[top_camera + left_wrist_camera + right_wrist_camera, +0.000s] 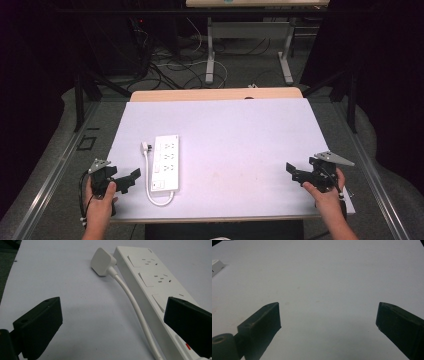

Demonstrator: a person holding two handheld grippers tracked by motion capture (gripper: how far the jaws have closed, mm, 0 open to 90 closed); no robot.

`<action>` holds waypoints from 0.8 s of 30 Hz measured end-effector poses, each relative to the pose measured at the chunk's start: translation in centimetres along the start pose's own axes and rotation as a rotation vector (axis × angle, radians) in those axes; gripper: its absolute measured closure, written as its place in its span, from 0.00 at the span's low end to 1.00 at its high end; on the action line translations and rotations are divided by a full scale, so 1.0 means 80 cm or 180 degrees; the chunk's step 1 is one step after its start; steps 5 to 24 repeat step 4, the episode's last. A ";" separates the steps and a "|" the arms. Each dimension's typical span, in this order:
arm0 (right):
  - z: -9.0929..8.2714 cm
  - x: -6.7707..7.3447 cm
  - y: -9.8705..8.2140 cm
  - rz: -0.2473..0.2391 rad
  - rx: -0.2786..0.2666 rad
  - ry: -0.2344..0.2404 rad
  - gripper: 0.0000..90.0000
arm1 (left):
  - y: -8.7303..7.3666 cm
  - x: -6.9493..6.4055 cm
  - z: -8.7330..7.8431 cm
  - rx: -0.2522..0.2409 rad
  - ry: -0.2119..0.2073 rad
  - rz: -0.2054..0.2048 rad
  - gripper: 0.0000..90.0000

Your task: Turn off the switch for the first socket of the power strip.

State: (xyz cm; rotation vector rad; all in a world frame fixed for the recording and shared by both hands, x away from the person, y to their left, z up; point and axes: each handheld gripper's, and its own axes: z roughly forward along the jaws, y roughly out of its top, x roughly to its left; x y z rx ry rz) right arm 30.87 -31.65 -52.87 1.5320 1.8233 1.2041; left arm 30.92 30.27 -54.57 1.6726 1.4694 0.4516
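Power strip (216,266) cut off by frame edge

White power strip (165,163), plain, grey socket slots, small red mark near the cable end. White cord (150,180), white plug (145,146). White table (240,150) top, faint smudges, light wood edge at far side. Black left gripper (131,179), black right gripper (292,171), matte black fingers (40,325), grey plate atop each. Grey floor (70,150), black surround.
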 end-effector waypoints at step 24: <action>0.000 0.000 0.000 -0.0005 0.0040 -0.0010 0.06 | 0.000 0.000 0.000 -0.0002 0.0004 -0.0001 0.02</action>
